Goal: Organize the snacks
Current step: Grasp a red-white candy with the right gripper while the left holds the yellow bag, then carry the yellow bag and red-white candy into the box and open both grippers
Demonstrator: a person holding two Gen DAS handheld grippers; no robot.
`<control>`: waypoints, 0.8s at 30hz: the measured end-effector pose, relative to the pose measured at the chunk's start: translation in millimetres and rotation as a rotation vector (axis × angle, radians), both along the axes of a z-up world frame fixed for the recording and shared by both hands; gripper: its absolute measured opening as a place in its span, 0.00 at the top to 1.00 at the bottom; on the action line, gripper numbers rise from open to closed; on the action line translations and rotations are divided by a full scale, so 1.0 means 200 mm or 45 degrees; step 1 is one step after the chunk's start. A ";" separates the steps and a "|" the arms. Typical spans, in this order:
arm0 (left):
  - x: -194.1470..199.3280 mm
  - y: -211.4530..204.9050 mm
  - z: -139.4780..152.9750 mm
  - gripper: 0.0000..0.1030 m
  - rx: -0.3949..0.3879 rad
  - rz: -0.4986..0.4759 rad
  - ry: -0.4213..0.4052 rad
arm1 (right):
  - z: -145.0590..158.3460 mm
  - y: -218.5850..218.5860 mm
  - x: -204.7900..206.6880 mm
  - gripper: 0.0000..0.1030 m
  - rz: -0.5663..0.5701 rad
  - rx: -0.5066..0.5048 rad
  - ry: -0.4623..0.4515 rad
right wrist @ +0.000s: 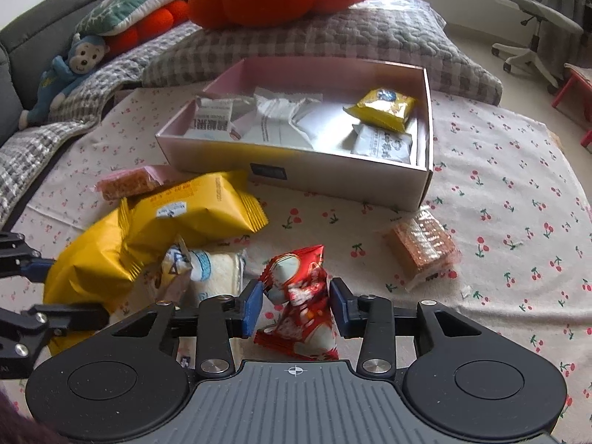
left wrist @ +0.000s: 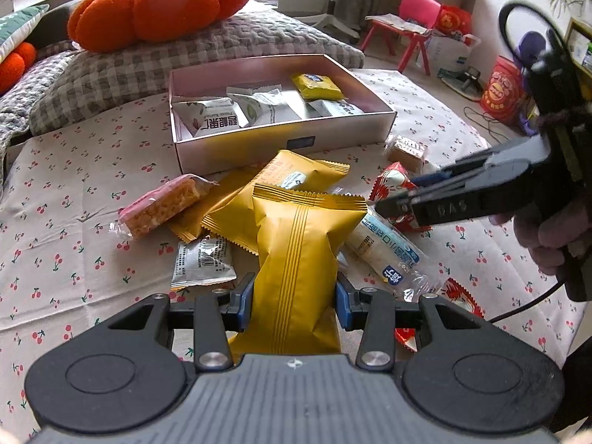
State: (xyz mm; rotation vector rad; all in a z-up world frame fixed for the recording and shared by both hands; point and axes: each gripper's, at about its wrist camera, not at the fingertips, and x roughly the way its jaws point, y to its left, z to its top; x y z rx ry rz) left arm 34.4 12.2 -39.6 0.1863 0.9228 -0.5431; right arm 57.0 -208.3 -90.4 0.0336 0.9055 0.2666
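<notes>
**Presently: both claws clamped on snack packets in front of the box**

Left claw (left wrist: 294, 301) is clenched on a yellow packet (left wrist: 296, 259), its blue pads (left wrist: 244, 303) pressing the wrapper from both sides. The packet stands tilted up from the cherry-print cloth (left wrist: 74, 229), its crimped top edge pointing towards the box. Right claw (right wrist: 294, 305) is clenched on a red packet (right wrist: 299, 303); the pads dent the wrapper on either side, and the packet stands upright between them. No earlier picture is supplied for comparison.

Beside the held yellow packet lie two more yellow packets (left wrist: 299, 177), overlapping one another just in front of the box. A pink-wrapped crispy bar (left wrist: 162, 203) lies to their left, a small silver sachet (left wrist: 203, 262) near the left claw, and a clear-wrapped white roll with blue print (left wrist: 384, 248) touches the held yellow packet on its right. A brown wafer bar in clear wrap (right wrist: 421, 248) lies apart, near the box's right corner.

The open pink box (left wrist: 259, 144) sits on the cloth behind the heap. Inside are several white packets (left wrist: 266, 107) and one small yellow packet (left wrist: 316, 87) towards the far right.

Behind the box: a grey checked pillow (left wrist: 222, 48) with an orange pumpkin cushion (left wrist: 159, 3) on top. A blue monkey toy (right wrist: 70, 70) lies at the left in the right wrist view. A person's hand (left wrist: 551, 236) holds the right claw's handle.
</notes>
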 end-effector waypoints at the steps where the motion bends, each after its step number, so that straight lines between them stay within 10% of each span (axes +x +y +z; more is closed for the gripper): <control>1: 0.00 0.00 0.00 0.62 -0.001 0.004 -0.001 | -0.02 0.00 0.00 0.63 -0.001 -0.021 0.018; 24: 0.14 -0.05 0.17 0.62 -0.096 0.100 -0.034 | 0.22 -0.10 0.05 0.72 -0.081 0.110 -0.067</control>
